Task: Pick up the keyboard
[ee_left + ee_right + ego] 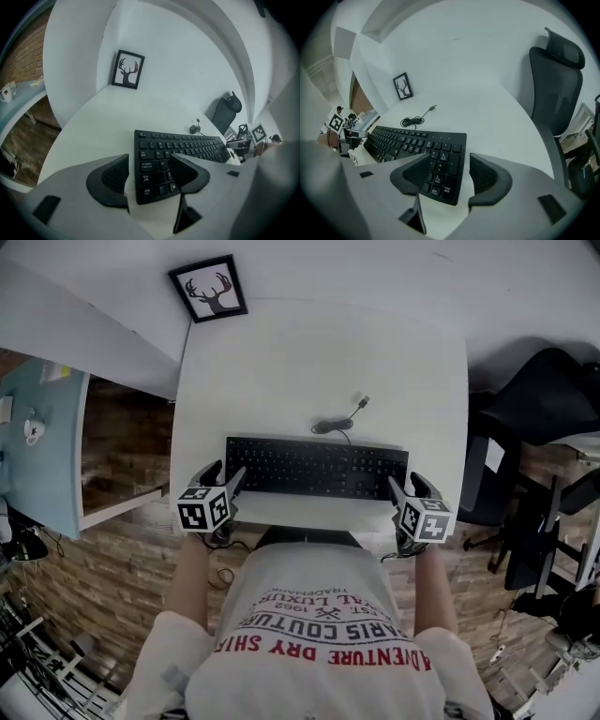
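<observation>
A black keyboard (317, 467) lies flat near the front edge of the white table (281, 362), its coiled cable (336, 424) trailing behind it. My left gripper (223, 475) stands open at the keyboard's left end. In the left gripper view the near left corner of the keyboard (187, 149) shows between the spread jaws of the left gripper (150, 176), and the pads do not press on it. My right gripper (409, 486) is open at the right end. In its own view the keyboard (408, 139) has its right corner between the jaws of the right gripper (449, 176).
A framed deer picture (208, 289) leans at the table's back left. A black office chair (544, 399) stands to the right of the table. A pale blue side table (37, 456) with a cup is at the left. The floor is brick-patterned.
</observation>
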